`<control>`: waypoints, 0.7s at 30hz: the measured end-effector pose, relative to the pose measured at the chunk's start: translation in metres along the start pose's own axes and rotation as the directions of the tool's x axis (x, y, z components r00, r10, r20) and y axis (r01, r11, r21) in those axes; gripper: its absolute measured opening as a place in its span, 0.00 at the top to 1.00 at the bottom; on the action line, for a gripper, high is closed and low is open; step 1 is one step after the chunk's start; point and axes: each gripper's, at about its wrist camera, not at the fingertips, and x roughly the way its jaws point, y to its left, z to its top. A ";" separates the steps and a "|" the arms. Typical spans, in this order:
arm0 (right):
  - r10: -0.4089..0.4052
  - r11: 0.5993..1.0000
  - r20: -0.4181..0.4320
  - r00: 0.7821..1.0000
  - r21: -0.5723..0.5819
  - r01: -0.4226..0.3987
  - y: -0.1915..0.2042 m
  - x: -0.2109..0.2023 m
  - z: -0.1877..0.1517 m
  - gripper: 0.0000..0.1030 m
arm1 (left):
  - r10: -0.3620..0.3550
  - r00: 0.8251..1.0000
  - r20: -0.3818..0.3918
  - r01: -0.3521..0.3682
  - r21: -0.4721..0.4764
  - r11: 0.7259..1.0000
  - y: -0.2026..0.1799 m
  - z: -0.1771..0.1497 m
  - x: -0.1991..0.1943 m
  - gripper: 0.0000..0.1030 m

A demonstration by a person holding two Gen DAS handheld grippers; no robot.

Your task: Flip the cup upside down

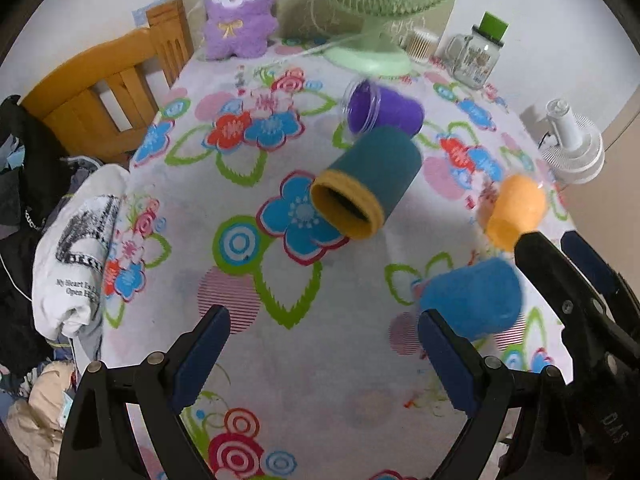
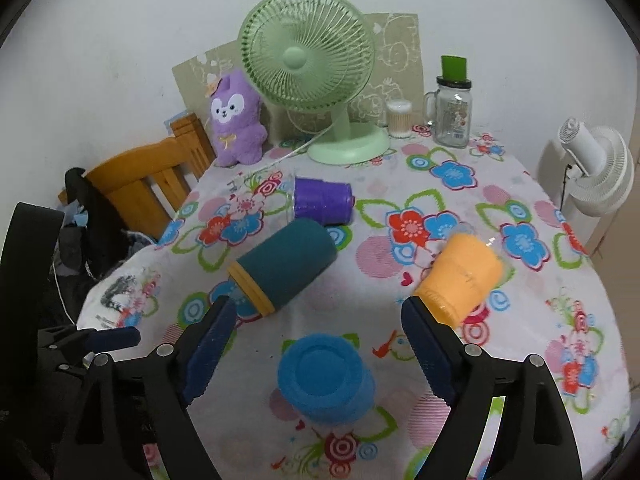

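Four felt-covered cups are on the flowered tablecloth [image 2: 440, 208]. The blue cup [image 2: 326, 380] stands upside down, base up, between the open fingers of my right gripper [image 2: 318, 322], which is above it and not touching; it also shows in the left wrist view [image 1: 472, 300]. The teal cup with a yellow rim [image 1: 368, 184] [image 2: 284, 266] lies on its side. The purple cup [image 1: 380, 110] [image 2: 322, 202] and the orange cup [image 1: 516, 210] [image 2: 460, 276] also lie on their sides. My left gripper [image 1: 324, 328] is open and empty over bare cloth.
A green fan [image 2: 312, 76], a purple plush toy [image 2: 236, 120], a glass jar [image 2: 452, 116] and a swab pot [image 2: 399, 119] stand at the far edge. A white fan [image 2: 600, 172] is off the right side. A wooden chair [image 2: 148, 176] and clothes [image 1: 76, 256] are at left.
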 end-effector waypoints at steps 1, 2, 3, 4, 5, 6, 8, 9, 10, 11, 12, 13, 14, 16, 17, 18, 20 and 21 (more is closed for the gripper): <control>-0.001 1.000 0.002 1.000 0.003 0.001 -0.001 -0.006 0.005 0.15 | 0.000 1.000 0.010 0.000 0.003 1.000 -0.003 0.004 -0.010 0.07; -0.005 1.000 0.008 1.000 0.003 0.005 -0.002 -0.014 0.011 0.14 | 0.000 1.000 0.018 0.000 0.005 1.000 -0.004 0.007 -0.016 0.07; -0.013 1.000 0.014 1.000 0.001 0.013 -0.002 -0.022 0.017 0.12 | 0.000 1.000 0.027 0.000 0.010 1.000 -0.007 0.010 -0.023 0.07; -0.022 1.000 0.018 1.000 -0.001 0.023 -0.003 -0.027 0.022 0.11 | 0.004 0.999 0.041 -0.004 0.016 1.000 -0.011 0.014 -0.033 0.07; -0.036 0.999 0.021 0.999 -0.004 0.036 -0.004 -0.034 0.027 0.10 | 0.008 0.999 0.051 -0.009 0.020 1.000 -0.014 0.018 -0.040 0.07; -0.058 0.998 0.019 0.998 -0.008 0.058 -0.005 -0.041 0.034 0.10 | 0.010 0.998 0.057 -0.011 0.023 1.000 -0.016 0.020 -0.045 0.06; -0.078 0.997 0.009 0.997 -0.012 0.078 -0.008 -0.050 0.044 0.09 | 0.027 0.998 0.062 -0.029 0.020 0.999 -0.023 0.027 -0.058 0.04; -0.084 0.996 -0.001 0.996 -0.013 0.084 -0.010 -0.055 0.049 0.09 | 0.031 0.997 0.068 -0.033 0.018 0.999 -0.025 0.029 -0.063 0.04; -0.090 0.996 -0.005 0.996 -0.012 0.090 -0.012 -0.060 0.054 0.09 | 0.032 0.997 0.077 -0.033 0.017 0.999 -0.027 0.030 -0.067 0.04; -0.105 0.994 -0.005 0.994 -0.009 0.105 -0.015 -0.064 0.057 0.09 | 0.027 0.995 0.092 -0.028 0.015 0.999 -0.029 0.032 -0.076 0.04; -0.134 0.991 -0.002 0.991 -0.002 0.134 -0.017 -0.071 0.061 0.09 | 0.022 0.995 0.100 -0.023 0.015 1.000 -0.031 0.034 -0.082 0.04; -0.151 0.989 0.000 0.989 0.002 0.151 -0.018 -0.076 0.064 0.09 | 0.019 0.994 0.106 -0.021 0.015 1.000 -0.032 0.035 -0.086 0.04; -0.163 0.987 -0.002 0.987 0.007 0.163 -0.020 -0.082 0.066 0.09 | 0.018 0.993 0.115 -0.019 0.016 1.000 -0.033 0.036 -0.092 0.04; -0.162 0.987 -0.016 0.987 0.010 0.162 -0.024 -0.091 0.071 0.09 | 0.025 0.991 0.134 -0.028 0.016 0.999 -0.037 0.038 -0.104 0.02; -0.170 0.985 -0.023 0.985 0.010 0.170 -0.025 -0.096 0.073 0.09 | 0.029 0.989 0.144 -0.032 0.018 0.999 -0.038 0.039 -0.109 0.02; -0.181 0.983 -0.024 0.983 0.006 0.182 -0.027 -0.101 0.074 0.09 | 0.030 0.988 0.151 -0.034 0.019 0.999 -0.040 0.039 -0.113 0.01; -0.196 0.981 -0.017 0.980 -0.011 0.196 -0.026 -0.109 0.077 0.09 | 0.028 0.985 0.170 -0.032 0.018 0.999 -0.043 0.039 -0.123 0.01; -0.207 0.978 -0.015 0.978 -0.021 0.207 -0.026 -0.112 0.078 0.09 | 0.026 0.984 0.176 -0.029 0.018 0.999 -0.044 0.040 -0.127 0.01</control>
